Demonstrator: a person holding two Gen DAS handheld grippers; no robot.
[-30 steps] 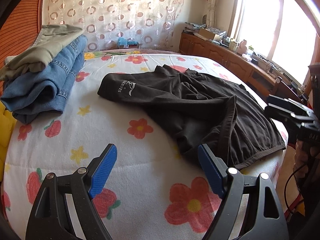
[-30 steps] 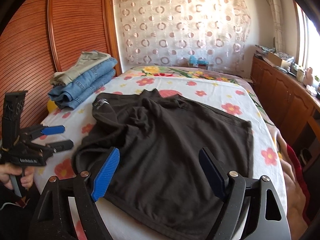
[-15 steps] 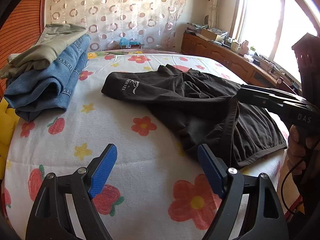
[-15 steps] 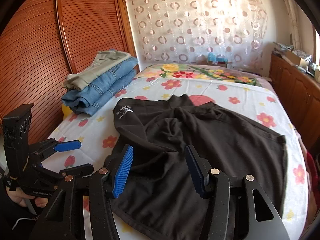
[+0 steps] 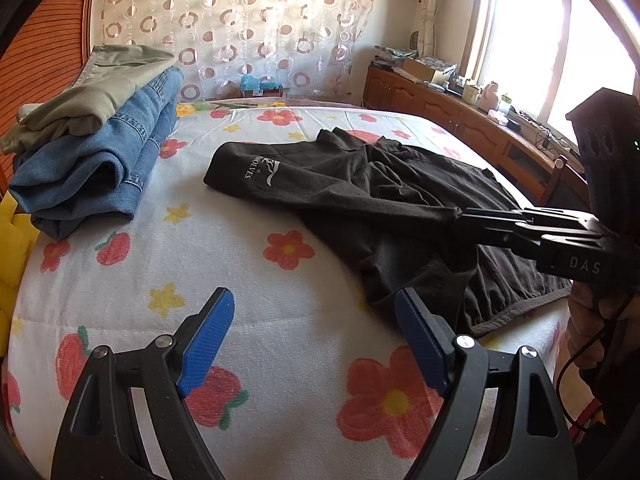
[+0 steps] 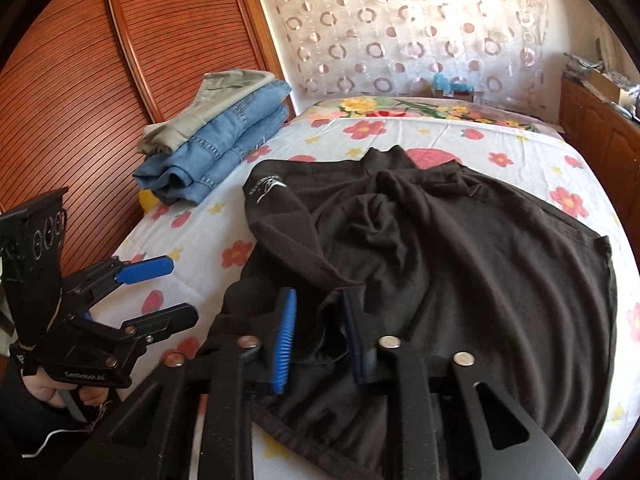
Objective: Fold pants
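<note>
— Left gripper [image 5: 308,340]?
— Jaws wide, nothing between them, over the bed's [image 5: 240,264] near edge.
— Right gripper [image 6: 320,336]?
— Jaws closing on a raised fold of the dark pants [image 6: 460,264], spread mid-bed.
— Beyond?
— Folded jeans [image 5: 92,168], far left.

The right gripper [image 6: 318,340] has been brought forward over the dark pants [image 6: 460,272]; its jaws are closing around a raised fold, pulled slightly taut.

Dark brown pants [image 6: 460,264] crumpled on floral bed; white logo facing up
</note>
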